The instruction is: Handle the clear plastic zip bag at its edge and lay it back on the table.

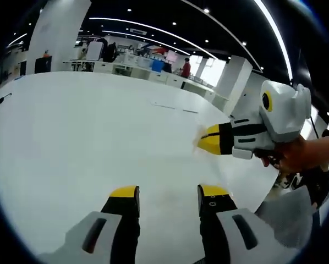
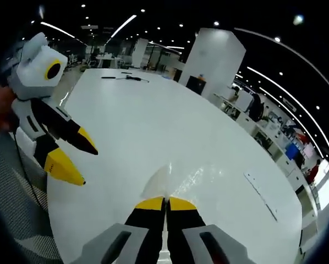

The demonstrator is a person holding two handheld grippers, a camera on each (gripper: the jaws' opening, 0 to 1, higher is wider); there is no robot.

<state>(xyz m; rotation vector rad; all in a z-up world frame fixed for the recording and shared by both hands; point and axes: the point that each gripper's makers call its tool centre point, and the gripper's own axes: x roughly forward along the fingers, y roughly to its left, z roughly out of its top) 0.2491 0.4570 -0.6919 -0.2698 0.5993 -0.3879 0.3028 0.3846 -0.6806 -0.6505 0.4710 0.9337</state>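
In the left gripper view, the wide white round-edged table point(image 1: 87, 126) spreads across the left and middle, with a thin dark cable lying at its far left edge point(image 1: 0, 102). At the bottom of that view the left claw point(image 1: 169, 193) rises with its black, yellow-tipped jaws standing well apart and nothing between them; it hovers over bare tabletop. To the right, the right claw point(image 1: 204, 139) reaches in from the side, held by a person's hand point(image 1: 296, 157); its yellow tips look pressed together, and a faint glossy smear of the clear plastic zip bag point(image 1: 199, 141) shows at them, too blurred to trace its outline.

In the right gripper view, the left claw point(image 2: 82, 162) enters from the left with its two jaws spread, one dark-tipped above and one yellow below, near the table's point(image 2: 153, 110) near edge. In the middle, the clear plastic zip bag point(image 2: 178, 179) lies on the white top as a transparent, shiny sheet just ahead of the right claw point(image 2: 166, 201), whose yellow tips are closed tight on the bag's near edge. Small dark tools point(image 2: 126, 77) rest at the table's far end.
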